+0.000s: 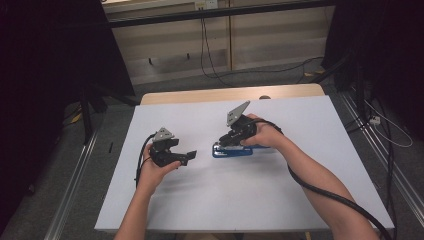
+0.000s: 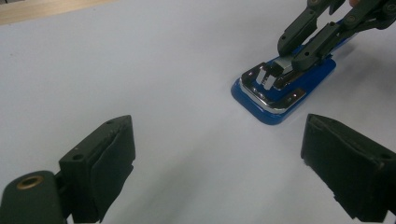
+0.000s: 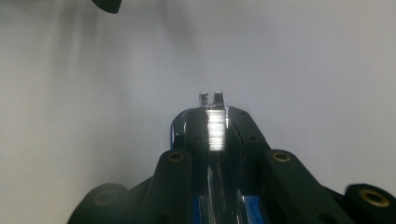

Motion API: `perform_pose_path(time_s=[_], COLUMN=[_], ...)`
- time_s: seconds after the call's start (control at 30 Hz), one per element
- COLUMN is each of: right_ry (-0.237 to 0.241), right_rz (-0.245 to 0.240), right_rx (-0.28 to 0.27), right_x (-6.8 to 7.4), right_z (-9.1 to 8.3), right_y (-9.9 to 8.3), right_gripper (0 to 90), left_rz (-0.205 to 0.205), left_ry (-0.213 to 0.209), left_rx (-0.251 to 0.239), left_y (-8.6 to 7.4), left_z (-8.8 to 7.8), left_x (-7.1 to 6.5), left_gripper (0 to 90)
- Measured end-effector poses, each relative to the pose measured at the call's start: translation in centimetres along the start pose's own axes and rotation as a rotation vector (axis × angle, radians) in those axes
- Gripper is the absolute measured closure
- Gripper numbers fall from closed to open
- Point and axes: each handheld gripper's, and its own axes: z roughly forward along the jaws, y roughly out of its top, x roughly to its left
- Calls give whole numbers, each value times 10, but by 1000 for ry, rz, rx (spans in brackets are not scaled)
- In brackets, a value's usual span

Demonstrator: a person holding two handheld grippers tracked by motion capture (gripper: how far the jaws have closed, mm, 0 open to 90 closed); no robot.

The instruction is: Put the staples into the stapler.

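A person is working at a white worktop (image 1: 300, 200) with a pair of tongs in each hand. The right tongs (image 1: 231, 141) are pinching the shiny metal strip on top of a blue stapler (image 2: 280, 95), their jaws closed narrowly on it. The stapler is lying flat near the middle of the worktop, its chrome front end pointing toward the left tongs (image 1: 189, 156). Those are hovering just above the surface, well apart from the stapler, jaws standing wide and gripping nothing.

The main risk looks like slipping: the polished metal is smooth, and a narrow pinch could slide off if pulled upward, or drag the whole stapler across the worktop, since nothing is bracing its base.

The stapler has a glossy blue rounded base and a bright chrome upper part.
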Motion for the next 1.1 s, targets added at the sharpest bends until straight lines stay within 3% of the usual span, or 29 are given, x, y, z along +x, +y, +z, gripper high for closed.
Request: perform_pose_path(time_s=[1.1], right_ry=[17], right_rz=[-1], right_rx=[-10], right_x=[-2], right_z=[5], right_y=[0], right_gripper=[788], left_rz=[1], left_ry=[0], left_rx=[11], left_y=[0], left_z=[2], left_x=[-1], left_gripper=[101])
